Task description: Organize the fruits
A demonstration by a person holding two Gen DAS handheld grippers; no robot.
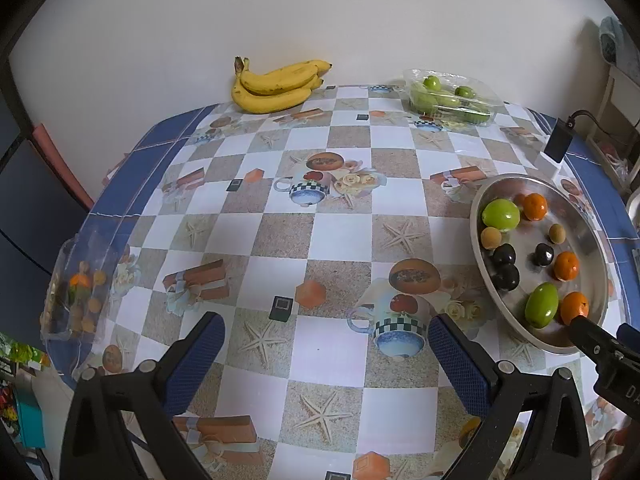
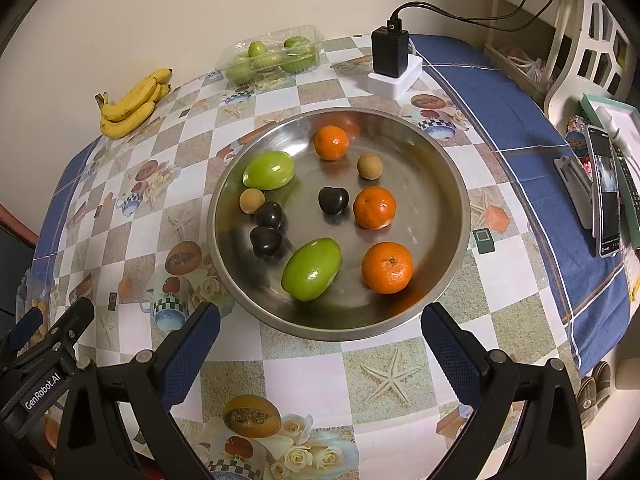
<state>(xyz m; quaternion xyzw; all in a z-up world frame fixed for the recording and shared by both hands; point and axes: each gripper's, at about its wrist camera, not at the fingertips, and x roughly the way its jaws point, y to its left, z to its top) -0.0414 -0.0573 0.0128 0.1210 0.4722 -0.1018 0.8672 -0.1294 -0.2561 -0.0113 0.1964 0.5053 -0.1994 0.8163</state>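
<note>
left gripper (image 1: 326,354): fingers spread wide and empty, hovering over the checked tabletop (image 1: 280,236) at the bottom of the left wrist view.
right gripper (image 2: 320,344): fingers wide apart, holding nothing, at the near rim of the steel bowl (image 2: 452,176) in the lower part of the right wrist view.
steel bowl contents: three tangerines (image 2: 387,267), two green fruits (image 2: 311,269), three dark plums (image 2: 333,200) and two small tan round fruits (image 2: 369,166), all lying loose and mostly apart; two of the plums touch each other.
bananas (image 1: 276,86): a bunch at the far edge of the tabletop against the wall, upper middle of the left wrist view.
clear plastic tray (image 1: 452,98): upper right of the left wrist view, holding green fruits.
clear bag (image 1: 80,292): left edge of the left wrist view, small orange and tan fruits inside.
black charger (image 2: 390,52): standing on a white block beyond the bowl, cable attached.
phone (image 2: 606,192): on a stand, right edge of the right wrist view.
</note>
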